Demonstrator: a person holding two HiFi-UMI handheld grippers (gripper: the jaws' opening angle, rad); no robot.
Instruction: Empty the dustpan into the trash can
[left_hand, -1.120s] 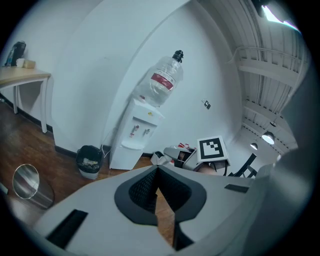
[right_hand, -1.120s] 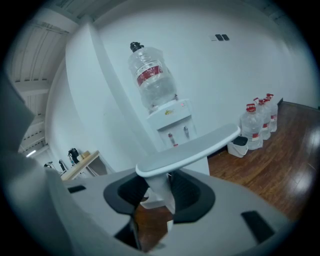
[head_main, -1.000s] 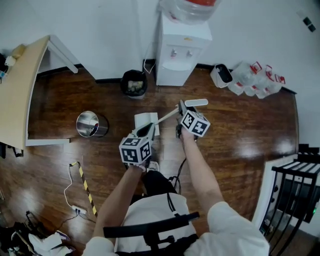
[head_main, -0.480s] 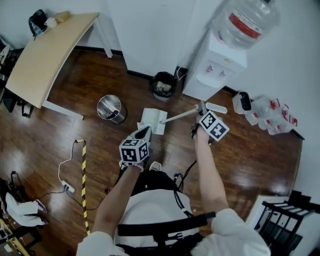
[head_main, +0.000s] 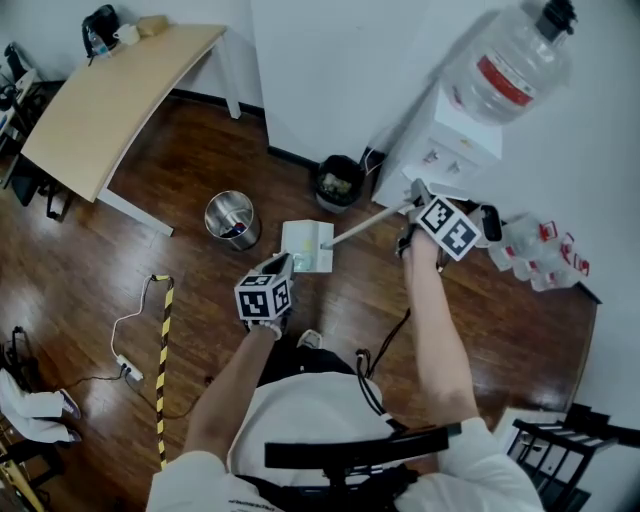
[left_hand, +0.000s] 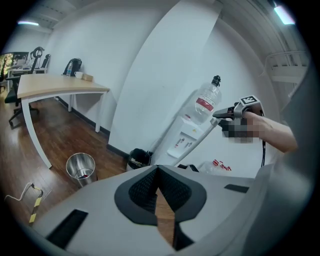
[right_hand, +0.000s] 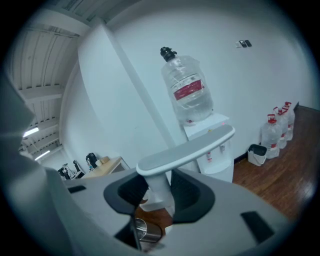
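Two bins ahead: steel can (head_main: 232, 218), black trash can (head_main: 340, 183). Right gripper (head_main: 413, 196) fingers clamp the dustpan (head_main: 307, 247) handle; left gripper (head_main: 282, 264) fingers together.

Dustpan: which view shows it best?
Head view: the whole dustpan shows, pan to handle. Right gripper view shows mostly its handle between the jaws; left gripper view only the shaft.

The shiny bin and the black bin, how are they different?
The shiny bin is silver metal; the black bin is dark. The shiny bin stands out on the floor near the table; the black bin sits against the wall beside the water cooler. Both are round, upright, open on top, with something inside.
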